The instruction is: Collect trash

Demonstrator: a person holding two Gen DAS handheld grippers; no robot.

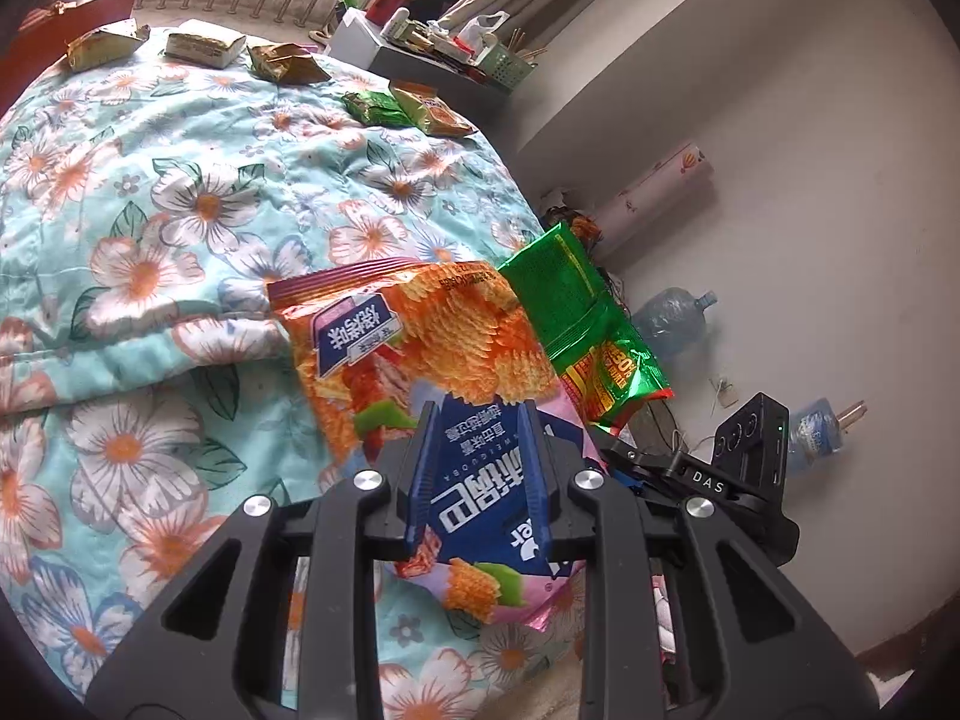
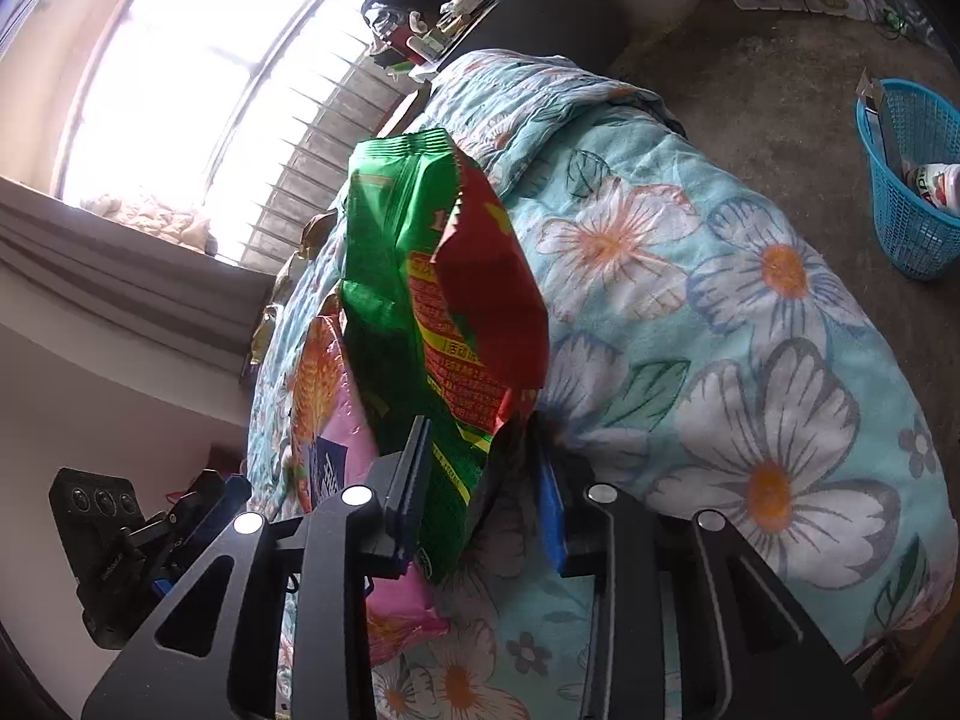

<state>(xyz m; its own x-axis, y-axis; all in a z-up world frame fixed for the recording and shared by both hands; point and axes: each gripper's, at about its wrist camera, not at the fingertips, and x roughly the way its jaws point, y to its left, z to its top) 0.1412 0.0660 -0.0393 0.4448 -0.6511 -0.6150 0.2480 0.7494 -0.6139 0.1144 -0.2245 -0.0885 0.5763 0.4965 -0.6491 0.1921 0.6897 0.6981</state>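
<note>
Clamped in the left gripper [image 1: 480, 450] jaws was an orange snack bag [image 1: 420, 336]; a green snack bag [image 2: 420, 324] sat between the right gripper [image 2: 480, 468] jaws, seemingly pinched. Both grips should be kept firm toward the blue basket [image 2: 900, 222].

A floral quilt [image 1: 150, 228] covers the bed; a barred window [image 2: 198, 78] glows bright at far left; white wall [image 1: 780, 192] rises right; grey floor [image 2: 750, 90] beyond.

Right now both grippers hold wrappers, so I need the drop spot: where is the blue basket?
In the right wrist view the blue basket stands on the grey floor at the far right edge, beyond the floral quilt.
</note>
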